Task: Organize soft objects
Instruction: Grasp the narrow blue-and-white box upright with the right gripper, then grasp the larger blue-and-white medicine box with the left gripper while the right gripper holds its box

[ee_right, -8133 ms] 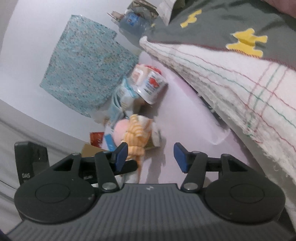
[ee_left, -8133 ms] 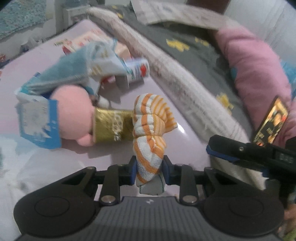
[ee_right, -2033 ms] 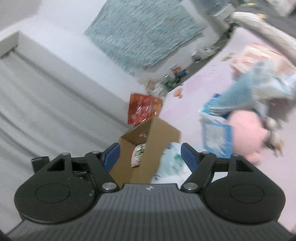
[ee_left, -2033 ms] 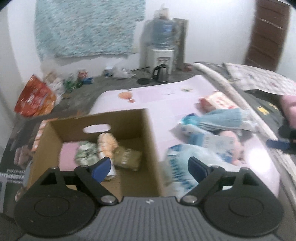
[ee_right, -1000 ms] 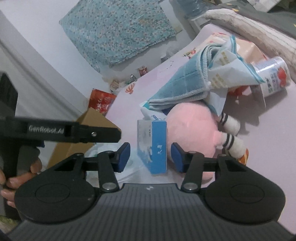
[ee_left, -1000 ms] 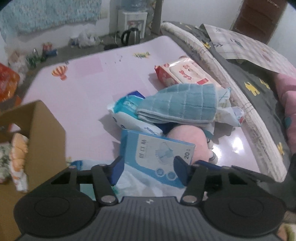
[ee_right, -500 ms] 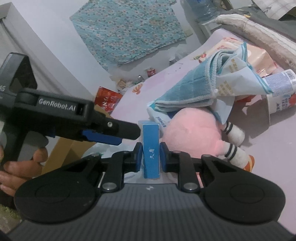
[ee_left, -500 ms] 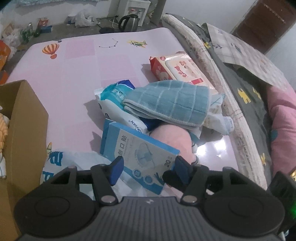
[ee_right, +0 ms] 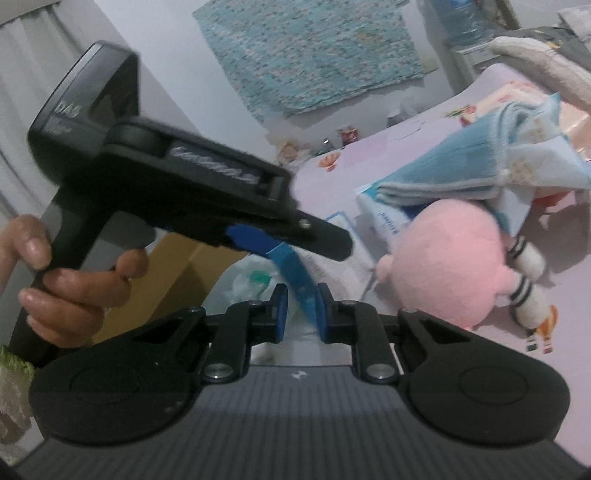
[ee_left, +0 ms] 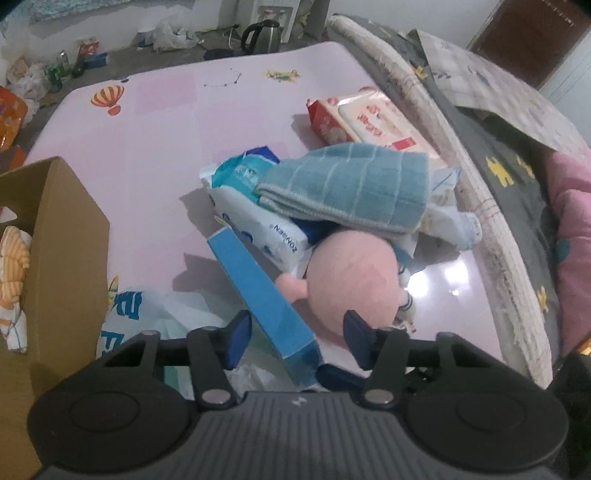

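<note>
My right gripper [ee_right: 300, 311] is shut on a flat blue box [ee_right: 295, 277] and holds it tilted above the pink mat. In the left wrist view the blue box [ee_left: 262, 295] stands on edge between the open fingers of my left gripper [ee_left: 295, 338], not touching them. A pink plush toy [ee_left: 354, 280] lies just past it, under a folded blue towel [ee_left: 343, 188] and white tissue packs [ee_left: 255, 218]. The plush also shows in the right wrist view [ee_right: 450, 258]. A cardboard box [ee_left: 62, 251] at the left holds an orange striped cloth [ee_left: 13, 258].
A red wipes pack [ee_left: 362, 118] lies farther back on the mat. A white plastic bag [ee_left: 155, 314] lies beside the cardboard box. A grey quilt and pink pillow [ee_left: 569, 210] border the right side. A kettle [ee_left: 262, 35] and clutter stand on the floor beyond.
My right gripper has lifted and tilted the blue box off the plush, turning it on edge. My left gripper has moved closer over it and stayed open.
</note>
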{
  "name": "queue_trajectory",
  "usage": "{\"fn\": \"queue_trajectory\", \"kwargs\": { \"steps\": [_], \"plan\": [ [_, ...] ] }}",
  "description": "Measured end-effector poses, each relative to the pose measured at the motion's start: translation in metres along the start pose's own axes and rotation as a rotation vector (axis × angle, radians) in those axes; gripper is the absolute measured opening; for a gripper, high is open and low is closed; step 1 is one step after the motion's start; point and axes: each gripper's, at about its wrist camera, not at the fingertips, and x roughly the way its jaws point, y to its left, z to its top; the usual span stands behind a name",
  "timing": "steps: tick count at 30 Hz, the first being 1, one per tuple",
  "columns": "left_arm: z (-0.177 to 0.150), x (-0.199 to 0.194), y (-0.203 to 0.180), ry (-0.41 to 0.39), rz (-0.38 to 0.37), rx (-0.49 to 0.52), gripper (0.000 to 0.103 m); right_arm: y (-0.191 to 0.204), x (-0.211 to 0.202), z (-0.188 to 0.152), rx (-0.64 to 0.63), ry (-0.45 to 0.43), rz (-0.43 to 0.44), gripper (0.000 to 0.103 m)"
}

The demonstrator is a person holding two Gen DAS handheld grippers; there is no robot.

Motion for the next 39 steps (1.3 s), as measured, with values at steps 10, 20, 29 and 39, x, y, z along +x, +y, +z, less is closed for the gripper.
{"fn": "queue_trajectory", "kwargs": {
  "steps": [10,20,29,39],
  "plan": [
    [0.000,0.001,0.009,-0.006,0.006,-0.040,0.031,-0.004,-0.001,-0.008,0.037,0.004,0.035,0.017],
    [-0.012,-0.043,0.007,-0.081,-0.098,-0.051,0.029,-0.044,-0.053,-0.032,0.293,-0.099,0.096,0.022],
    [-0.057,-0.086,0.003,-0.107,-0.170,0.002,0.021,-0.061,-0.084,-0.069,0.521,-0.175,0.241,0.034],
    [-0.101,-0.088,0.021,-0.094,-0.127,-0.001,0.022,-0.039,-0.052,-0.084,0.530,-0.078,0.225,0.036]
  ]
}}
